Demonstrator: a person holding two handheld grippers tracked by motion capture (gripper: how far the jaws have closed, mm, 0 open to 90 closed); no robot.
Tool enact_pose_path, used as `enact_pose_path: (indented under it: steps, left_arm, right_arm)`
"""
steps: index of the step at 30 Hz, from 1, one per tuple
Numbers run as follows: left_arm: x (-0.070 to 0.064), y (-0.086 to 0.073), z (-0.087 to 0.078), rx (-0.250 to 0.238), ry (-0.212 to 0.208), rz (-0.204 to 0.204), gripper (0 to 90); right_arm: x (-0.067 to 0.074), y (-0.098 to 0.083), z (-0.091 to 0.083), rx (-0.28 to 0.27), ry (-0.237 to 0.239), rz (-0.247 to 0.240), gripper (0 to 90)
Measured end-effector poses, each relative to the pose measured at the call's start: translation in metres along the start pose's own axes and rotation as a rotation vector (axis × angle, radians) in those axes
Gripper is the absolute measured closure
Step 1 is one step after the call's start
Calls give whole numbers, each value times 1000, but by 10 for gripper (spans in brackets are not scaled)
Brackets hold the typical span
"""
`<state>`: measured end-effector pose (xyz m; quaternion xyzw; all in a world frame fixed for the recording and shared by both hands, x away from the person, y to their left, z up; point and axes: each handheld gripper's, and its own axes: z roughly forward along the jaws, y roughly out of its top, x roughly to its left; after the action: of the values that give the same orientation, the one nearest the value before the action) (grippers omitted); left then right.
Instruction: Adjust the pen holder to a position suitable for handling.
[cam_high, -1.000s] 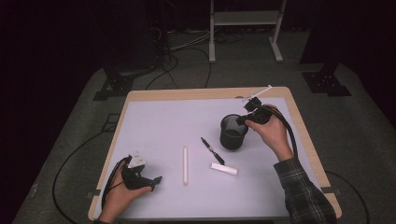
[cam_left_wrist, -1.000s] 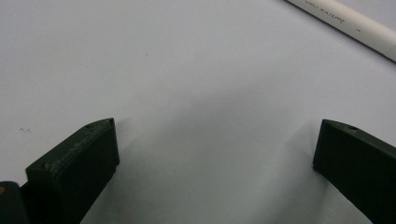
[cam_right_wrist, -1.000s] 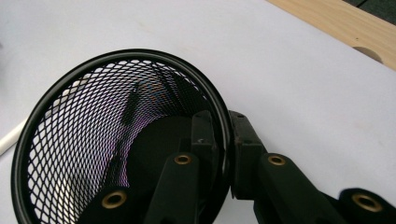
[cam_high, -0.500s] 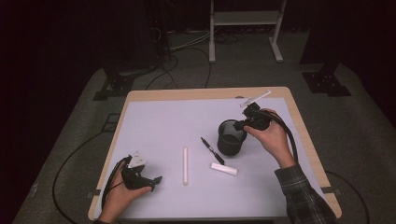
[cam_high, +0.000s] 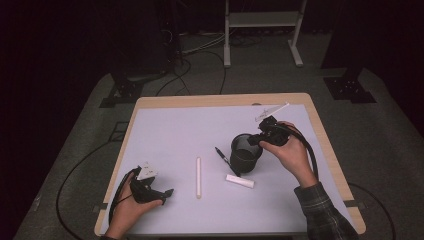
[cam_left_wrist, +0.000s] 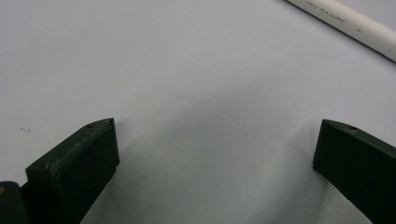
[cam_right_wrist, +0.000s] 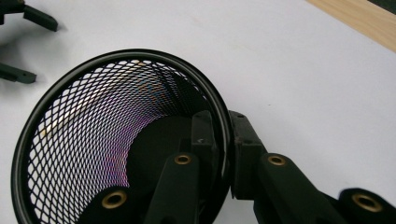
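The right gripper (cam_high: 261, 136) was clamped on the rim of the cup (cam_high: 246, 153), one jaw inside the wall and one outside, pads pressing the thin wire edge between them. The right gripper view showed this closely: the cup (cam_right_wrist: 116, 140) was a black mesh cylinder with a smooth round rim and a solid dark base, tilted toward the camera. It sat right of centre on the table (cam_high: 210, 100), the person's right hand (cam_high: 290, 150) wrapped round the gripper body.

Just left of the cup's foot lay a black pen (cam_high: 226, 160), slanted, its lower end at or touching the cup. In front of the cup, near the pen's tip, lay a short white stick (cam_high: 240, 181), like chalk, lying almost crosswise. Farther left, well apart, a long pale rod (cam_high: 198, 177) lay lengthwise toward the person. A white sheet covered the table, whose wooden edge showed round it.

The left gripper (cam_high: 167, 192) rested near the front left corner in the left hand (cam_high: 131, 210), its jaws standing wide apart with nothing between them. The left gripper view showed bare matte sheet between the blocky black jaws, and a smooth white tube (cam_left_wrist: 350, 28) crossing the upper right corner, apart from them.
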<state>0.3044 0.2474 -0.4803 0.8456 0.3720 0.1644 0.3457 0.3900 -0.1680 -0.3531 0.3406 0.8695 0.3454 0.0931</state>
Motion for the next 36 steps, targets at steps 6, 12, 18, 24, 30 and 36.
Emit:
enact_pose_path:
  steps: [6,12,18,24,30,36]
  left_arm:
    - [0,0,0,0,0,0,0]
    - [0,0,0,0,-1,-2,0]
    - [0,0,0,0,-1,-3,0]
    - [0,0,0,0,-1,-3,0]
    - [0,0,0,1,-1,-3,0]
    - [0,0,0,3,-2,-2,0]
  right_arm:
    - [11,-6,0,-10,23,-26,819]
    - [18,-13,2,-5,42,-31,818]
    - [24,-17,2,-9,56,-43,819]
    - [32,-17,2,-4,71,-67,819]
    - [41,-17,3,8,94,-86,819]
    - [52,-15,6,16,115,-109,819]
